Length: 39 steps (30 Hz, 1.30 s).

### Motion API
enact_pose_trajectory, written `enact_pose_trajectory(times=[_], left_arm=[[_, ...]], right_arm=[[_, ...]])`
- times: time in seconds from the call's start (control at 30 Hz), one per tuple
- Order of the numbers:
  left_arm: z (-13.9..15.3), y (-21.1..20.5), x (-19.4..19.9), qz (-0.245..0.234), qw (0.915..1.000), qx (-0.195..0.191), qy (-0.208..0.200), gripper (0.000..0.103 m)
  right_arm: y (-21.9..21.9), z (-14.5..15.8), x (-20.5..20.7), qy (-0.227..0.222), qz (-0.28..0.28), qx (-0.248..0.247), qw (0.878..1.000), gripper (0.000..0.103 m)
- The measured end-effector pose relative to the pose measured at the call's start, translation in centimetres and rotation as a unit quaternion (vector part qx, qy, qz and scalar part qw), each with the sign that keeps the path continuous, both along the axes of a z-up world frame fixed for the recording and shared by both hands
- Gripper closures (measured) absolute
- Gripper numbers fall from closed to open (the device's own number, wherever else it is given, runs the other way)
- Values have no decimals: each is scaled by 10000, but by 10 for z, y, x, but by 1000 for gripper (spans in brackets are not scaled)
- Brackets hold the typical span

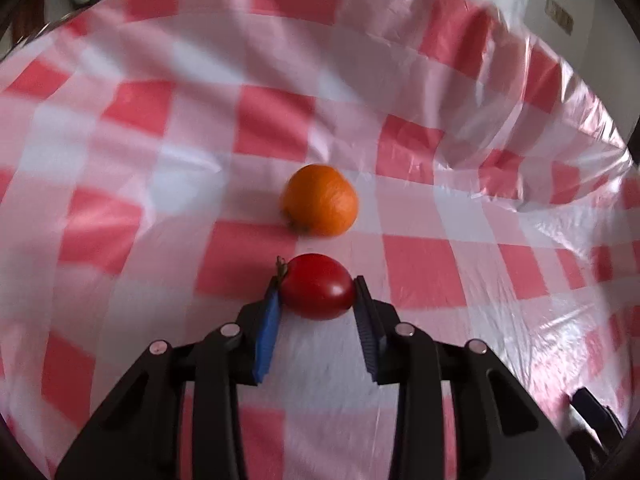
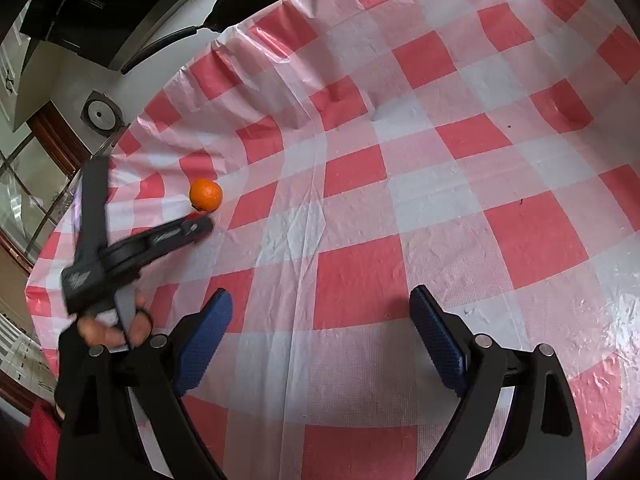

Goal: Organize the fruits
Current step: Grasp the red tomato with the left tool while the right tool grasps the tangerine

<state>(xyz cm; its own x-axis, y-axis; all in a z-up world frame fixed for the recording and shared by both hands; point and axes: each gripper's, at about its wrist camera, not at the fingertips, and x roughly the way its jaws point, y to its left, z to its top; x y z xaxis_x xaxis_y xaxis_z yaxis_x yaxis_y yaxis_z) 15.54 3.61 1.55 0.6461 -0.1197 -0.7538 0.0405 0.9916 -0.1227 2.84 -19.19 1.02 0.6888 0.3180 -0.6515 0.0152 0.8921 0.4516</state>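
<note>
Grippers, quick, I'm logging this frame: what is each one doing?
Left gripper: closed on the red tomato, near the orange.
Right gripper: open, holding nothing, above the checkered tablecloth.

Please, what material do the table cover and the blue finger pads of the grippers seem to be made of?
The checkered table cover looks like thin plastic film: it is glossy, with sharp creases and crinkles, and its raised edge looks half transparent. The blue pads on the right gripper look like rubber or soft plastic, matte, with a fine ribbed grip pattern; which of the two cannot be told.
</note>
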Motion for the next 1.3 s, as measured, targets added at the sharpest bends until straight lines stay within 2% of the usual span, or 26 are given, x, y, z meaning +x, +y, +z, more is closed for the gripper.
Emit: enact_pose_trajectory(times=[0.13, 0.3, 0.4, 0.47, 0.6, 0.67, 0.77, 1.0, 1.13, 1.23, 1.3], left_arm=[[8, 25, -46, 375, 9987, -272, -220, 67], [16, 66, -89, 1063, 9897, -770, -569, 68], [16, 77, -99, 1159, 9868, -866, -733, 67], [13, 80, -95, 1082, 9876, -943, -641, 67], [6, 76, -86, 919, 9884, -1128, -436, 67], [3, 77, -85, 899, 9877, -1216, -398, 67], [-5, 84, -82, 981, 9843, -1441, -277, 67], [-7, 85, -78, 963, 9840, -1483, -211, 67], [-6, 85, -78, 962, 9837, -1502, -208, 67], [-5, 86, -77, 978, 9834, -1515, -204, 67], [-5, 86, -77, 973, 9837, -1503, -183, 67]], right_arm=[[0, 1, -1, -14, 7, 25, 10000, 15], [1, 1, -1, -17, 49, 15, 10000, 16], [4, 2, -2, -26, 45, -58, 10000, 16], [9, 3, 2, 20, 38, -179, 9998, 16], [36, 7, 31, -79, 308, -291, 9991, 16], [58, 9, 50, -118, 455, -534, 9975, 16], [98, 9, 86, -133, 902, -885, 9919, 16], [160, 10, 160, -175, 1595, -1703, 9722, 19], [180, 1, 191, 64, 1914, -1990, 9611, 32], [189, 1, 201, -5, 2038, -2195, 9541, 40], [194, 2, 200, -99, 2150, -2300, 9491, 58]])
